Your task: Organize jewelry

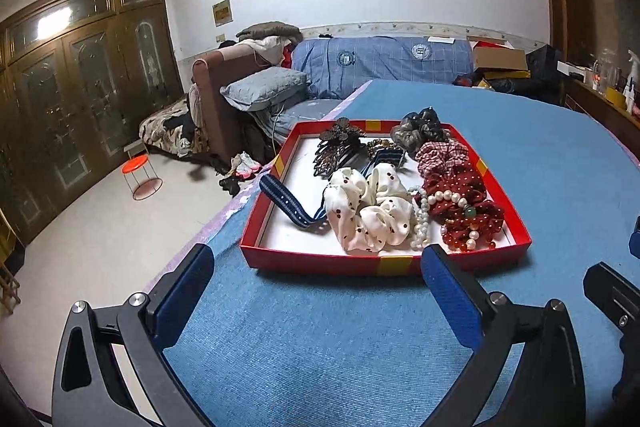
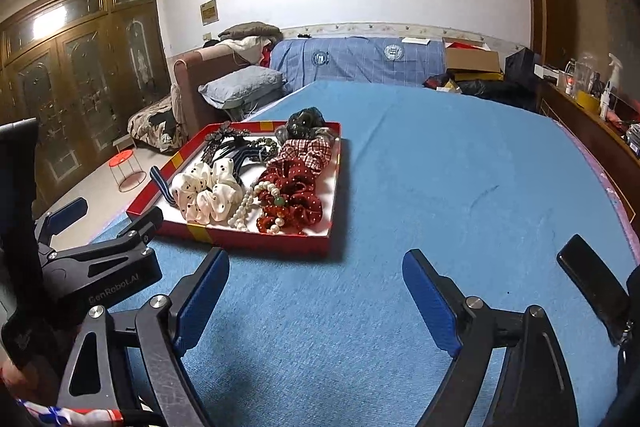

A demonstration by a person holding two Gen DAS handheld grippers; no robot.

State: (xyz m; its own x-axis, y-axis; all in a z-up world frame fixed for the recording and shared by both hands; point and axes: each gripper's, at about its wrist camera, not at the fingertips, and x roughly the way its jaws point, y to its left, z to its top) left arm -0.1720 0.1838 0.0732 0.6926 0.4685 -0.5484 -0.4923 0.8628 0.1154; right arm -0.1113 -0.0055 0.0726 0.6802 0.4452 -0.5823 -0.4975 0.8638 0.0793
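Blue tablecloth point(image 2: 440, 167) bears red tray point(image 1: 328, 261) (scrunchies, pearls inside); left gripper point(image 1: 320, 279), right gripper point(image 2: 316, 283) both spread, empty.

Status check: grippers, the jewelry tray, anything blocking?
Left gripper open, empty, short of the tray. Right gripper open, empty, over bare blue cloth. Red tray holds scrunchies, pearl strand, hair clips. Path clear.
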